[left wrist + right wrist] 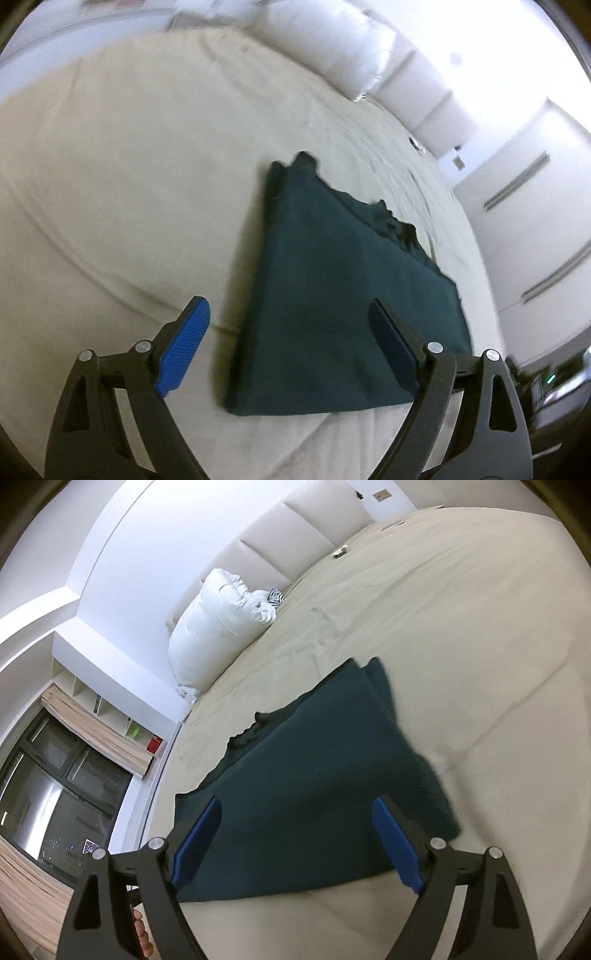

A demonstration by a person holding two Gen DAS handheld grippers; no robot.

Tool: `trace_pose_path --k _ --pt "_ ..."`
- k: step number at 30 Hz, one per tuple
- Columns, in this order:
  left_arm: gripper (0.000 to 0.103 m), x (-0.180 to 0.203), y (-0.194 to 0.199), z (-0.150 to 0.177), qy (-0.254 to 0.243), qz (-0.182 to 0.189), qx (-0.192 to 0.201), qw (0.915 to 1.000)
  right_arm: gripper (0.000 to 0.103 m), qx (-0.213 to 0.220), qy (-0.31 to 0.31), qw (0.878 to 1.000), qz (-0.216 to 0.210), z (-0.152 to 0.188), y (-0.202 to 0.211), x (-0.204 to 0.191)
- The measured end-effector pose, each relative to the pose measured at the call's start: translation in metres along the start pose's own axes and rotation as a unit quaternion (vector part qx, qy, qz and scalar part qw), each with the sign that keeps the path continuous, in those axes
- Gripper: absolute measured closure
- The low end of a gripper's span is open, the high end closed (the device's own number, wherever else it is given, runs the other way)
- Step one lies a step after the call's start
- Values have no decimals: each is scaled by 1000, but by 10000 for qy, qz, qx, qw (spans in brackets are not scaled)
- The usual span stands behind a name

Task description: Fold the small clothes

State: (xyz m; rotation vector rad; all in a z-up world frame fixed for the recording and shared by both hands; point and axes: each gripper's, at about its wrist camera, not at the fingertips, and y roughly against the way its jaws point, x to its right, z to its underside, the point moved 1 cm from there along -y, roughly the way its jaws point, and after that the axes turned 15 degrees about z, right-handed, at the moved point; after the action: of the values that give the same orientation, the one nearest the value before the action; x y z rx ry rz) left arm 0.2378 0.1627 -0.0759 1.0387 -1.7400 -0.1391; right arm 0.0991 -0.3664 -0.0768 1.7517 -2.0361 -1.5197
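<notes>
Already folded into a flat wedge, the dark teal cotton garment (343, 295) lies on the wide beige-sheeted bed (110, 184), its far edge ragged and bunched where layers do not line up. That loose edge is the likely trouble: a pinch that catches only the top layer would drag the fold open, and a push across the soft sheet could skew the whole piece. The left tool (290, 347) hangs tilted downward over the garment's near left corner, its blue-padded jaws spread wide with nothing between them. The right tool (295, 843) sits just above the garment's near edge, angled down less steeply, also gaping and empty. A white plastic-wrapped pillow (218, 627) leans against the headboard, well apart.
</notes>
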Motion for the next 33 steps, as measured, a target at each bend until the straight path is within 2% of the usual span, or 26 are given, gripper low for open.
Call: trace_pose_path --k 3,9,19,26,33 --pt "15 -17 -7 -6 346 260 -218 9988 17 2 -120 9999 42 -2 5 13" --pt "15 -26 -22 -12 583 577 -451 9956 17 81 -192 9995 237 -16 10 31" --pt "15 -16 -44 -18 406 513 -684 9955 17 84 -153 9995 246 -32 6 36" --pt "15 -11 -56 -19 346 495 -811 9949 17 -11 -2 9999 -169 -34 2 17" --pt "15 -14 -68 -23 447 663 -962 9921 17 -284 228 9966 -745 -31 -14 -17"
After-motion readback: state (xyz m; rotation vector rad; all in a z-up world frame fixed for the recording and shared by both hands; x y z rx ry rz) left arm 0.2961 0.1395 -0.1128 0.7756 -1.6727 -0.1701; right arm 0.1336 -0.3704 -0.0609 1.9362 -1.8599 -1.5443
